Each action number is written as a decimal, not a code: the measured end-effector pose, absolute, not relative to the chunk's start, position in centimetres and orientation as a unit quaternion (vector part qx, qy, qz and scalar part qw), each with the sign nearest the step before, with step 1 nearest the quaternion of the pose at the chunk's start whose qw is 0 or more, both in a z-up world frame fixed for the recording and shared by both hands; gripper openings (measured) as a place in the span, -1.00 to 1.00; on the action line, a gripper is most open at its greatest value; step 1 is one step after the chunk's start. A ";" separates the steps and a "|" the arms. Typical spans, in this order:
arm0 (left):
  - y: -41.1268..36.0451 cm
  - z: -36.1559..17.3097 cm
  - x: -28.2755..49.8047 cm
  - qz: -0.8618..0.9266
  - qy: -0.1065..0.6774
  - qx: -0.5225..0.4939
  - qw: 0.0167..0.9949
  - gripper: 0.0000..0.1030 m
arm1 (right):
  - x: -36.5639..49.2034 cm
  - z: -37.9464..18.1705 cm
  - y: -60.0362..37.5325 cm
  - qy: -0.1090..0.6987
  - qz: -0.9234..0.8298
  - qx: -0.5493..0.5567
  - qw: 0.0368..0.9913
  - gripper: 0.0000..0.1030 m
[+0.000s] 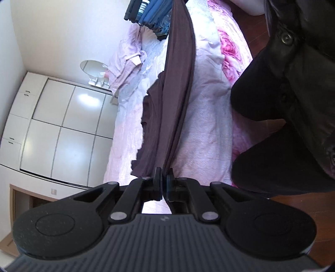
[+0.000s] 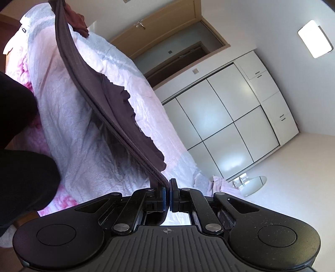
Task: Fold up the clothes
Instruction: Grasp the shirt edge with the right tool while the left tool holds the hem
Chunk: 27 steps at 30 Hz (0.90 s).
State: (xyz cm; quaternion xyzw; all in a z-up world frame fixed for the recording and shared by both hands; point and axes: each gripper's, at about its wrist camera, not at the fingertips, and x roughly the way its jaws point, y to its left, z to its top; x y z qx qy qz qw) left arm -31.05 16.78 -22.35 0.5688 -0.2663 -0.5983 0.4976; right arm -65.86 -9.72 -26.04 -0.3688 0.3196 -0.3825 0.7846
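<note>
Above the pink quilted bed cover (image 1: 205,125), in the left wrist view: a dark purple-brown knit garment (image 1: 178,87) stretched taut, long axis straight ahead from the left gripper (image 1: 162,180) toward the far end of the bed. Jaws pressed together on one edge of the cloth, fingers level, pointing along the fabric. Lower edge of the garment sagging in ruffles to the left of the taut band, apparently brushing the cover. A stack of folded blue and dark clothes (image 1: 146,14) beyond, at the far end; a pale lilac garment (image 1: 127,62) crumpled beside it. Dark-clothed legs of the person (image 1: 272,104) close on the right.

Over the same bed, in the right wrist view: same garment (image 2: 113,108) running away up-left from the right gripper (image 2: 167,186), jaws clamped on its thick seamed edge. A rust-red cloth (image 2: 77,23) at the far end. Both ends held equally near; likely held spread for laying down or doubling over, stage not settled.
</note>
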 end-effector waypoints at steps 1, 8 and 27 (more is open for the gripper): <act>16.7 -22.1 -31.1 -0.599 -0.267 0.568 0.497 -0.96 | -66.0 -25.8 -9.6 0.319 -0.384 -0.368 0.784 -0.98; 17.7 -21.7 -31.9 -0.612 -0.275 0.568 0.477 -0.96 | -67.0 -25.1 -8.7 0.317 -0.401 -0.368 0.777 -0.98; -8.5 -16.5 -20.1 -0.559 -0.260 0.559 0.555 -0.95 | -57.3 -20.9 -30.2 0.320 -0.368 -0.391 0.780 -0.97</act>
